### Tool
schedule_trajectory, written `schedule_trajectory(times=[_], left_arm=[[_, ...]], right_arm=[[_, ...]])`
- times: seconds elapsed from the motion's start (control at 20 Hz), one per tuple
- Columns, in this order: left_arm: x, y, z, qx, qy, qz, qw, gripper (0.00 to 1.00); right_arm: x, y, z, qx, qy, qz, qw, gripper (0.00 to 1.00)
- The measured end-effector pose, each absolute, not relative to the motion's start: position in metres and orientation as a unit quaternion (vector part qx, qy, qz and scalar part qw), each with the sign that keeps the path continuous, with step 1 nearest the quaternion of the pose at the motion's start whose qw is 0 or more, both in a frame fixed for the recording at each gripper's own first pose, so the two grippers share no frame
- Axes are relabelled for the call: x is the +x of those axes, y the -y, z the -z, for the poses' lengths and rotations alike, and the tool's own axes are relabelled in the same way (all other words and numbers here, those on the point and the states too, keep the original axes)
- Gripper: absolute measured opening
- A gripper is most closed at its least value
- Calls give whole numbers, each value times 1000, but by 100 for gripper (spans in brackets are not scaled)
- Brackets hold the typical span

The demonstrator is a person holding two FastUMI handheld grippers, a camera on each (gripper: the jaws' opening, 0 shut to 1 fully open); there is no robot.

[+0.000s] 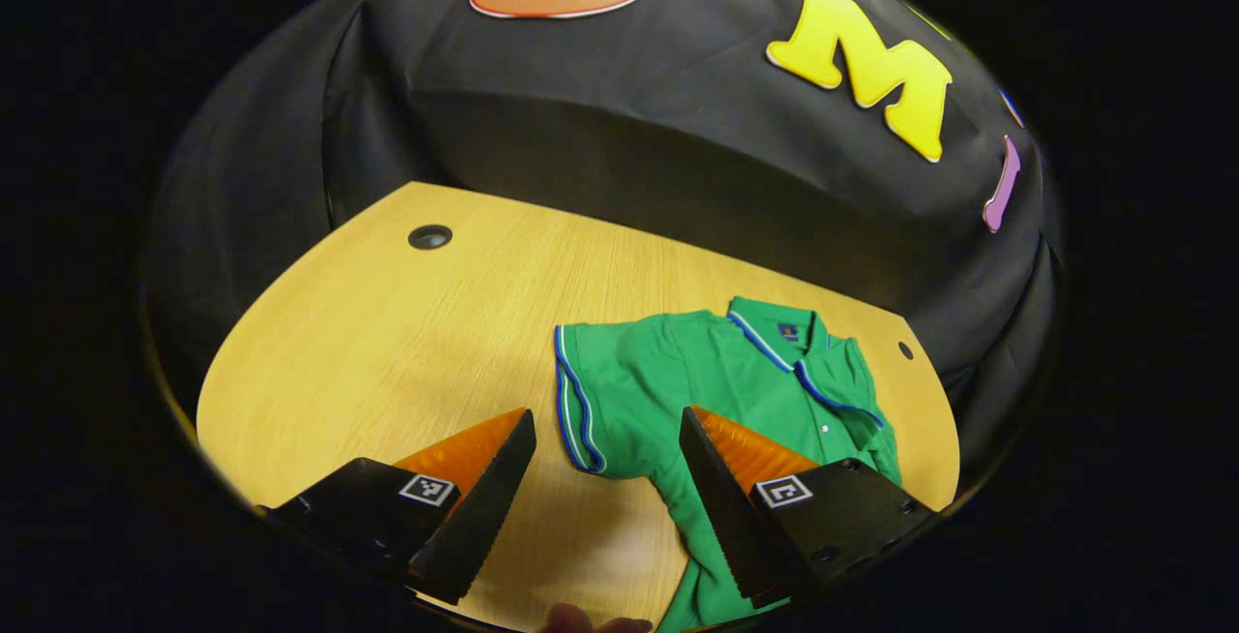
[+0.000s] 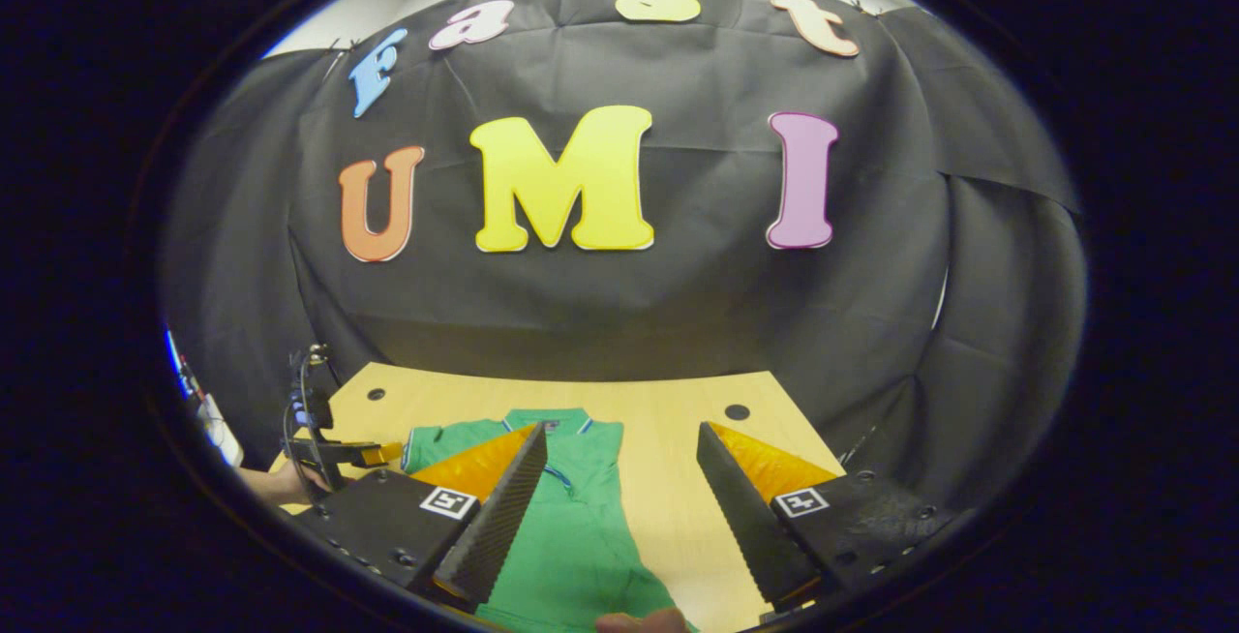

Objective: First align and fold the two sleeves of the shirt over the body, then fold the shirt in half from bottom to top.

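Shirt [image 1: 697, 391] lies flat beyond left claw [image 1: 605, 478].

Black cloth wall [image 2: 619, 304] behind light wooden table [image 1: 387, 343].

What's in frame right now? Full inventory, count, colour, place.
shirt: 1, green polo with blue-and-white trim on collar and sleeve cuff, lying flat on the table, collar toward the booth wall; its far-side sleeve looks already folded over the body, the other sleeve spread out
table: 1, light wood, carries the shirt; dark round holes near its back corners
booth wall: 1, black cloth, behind the table
left gripper: 1, open, above the shirt's spread sleeve and side hem, holding nothing
right gripper: 1, open, above the shirt's lower body, holding nothing
person's hand: 1, at the table's far-left edge in the right gripper view, holding the left gripper
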State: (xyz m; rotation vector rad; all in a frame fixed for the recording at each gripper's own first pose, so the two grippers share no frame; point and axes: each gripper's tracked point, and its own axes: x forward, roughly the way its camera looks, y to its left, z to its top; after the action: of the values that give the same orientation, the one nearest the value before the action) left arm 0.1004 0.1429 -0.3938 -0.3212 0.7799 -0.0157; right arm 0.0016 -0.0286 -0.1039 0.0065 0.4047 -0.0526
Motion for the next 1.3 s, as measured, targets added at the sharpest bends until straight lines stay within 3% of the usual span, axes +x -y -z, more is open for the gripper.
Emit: schedule_trajectory(times=[0.25, 0.35, 0.6, 0.7, 0.75, 0.85, 1.1, 1.15, 1.3], left_arm=[[117, -155, 431, -139, -395, -1, 908, 95], [124, -157, 432, -130, -395, 1, 909, 88], [122, -155, 438, -117, -404, -26, 907, 82], [120, -157, 439, -96, -407, -39, 908, 70], [120, -156, 441, -87, -407, -43, 908, 58], [117, -154, 440, -71, -406, -47, 910, 45], [120, -141, 437, -66, -406, -31, 911, 11], [121, -139, 436, -69, -402, -25, 913, 6], [127, -134, 421, -84, -383, -9, 920, 3]], right_arm=[[-15, 46, 108, -8, -211, 51, 976, 96], [-17, 51, 110, -4, -214, 57, 975, 96], [-17, 54, 118, 7, -223, 65, 973, 96], [-16, 54, 122, 2, -226, 64, 972, 96], [-16, 55, 123, -1, -226, 63, 972, 93], [-15, 56, 125, 1, -228, 64, 972, 96], [-13, 69, 129, 12, -231, 75, 970, 93], [-12, 71, 128, 15, -230, 77, 970, 92], [-12, 77, 123, 11, -221, 80, 972, 93]])
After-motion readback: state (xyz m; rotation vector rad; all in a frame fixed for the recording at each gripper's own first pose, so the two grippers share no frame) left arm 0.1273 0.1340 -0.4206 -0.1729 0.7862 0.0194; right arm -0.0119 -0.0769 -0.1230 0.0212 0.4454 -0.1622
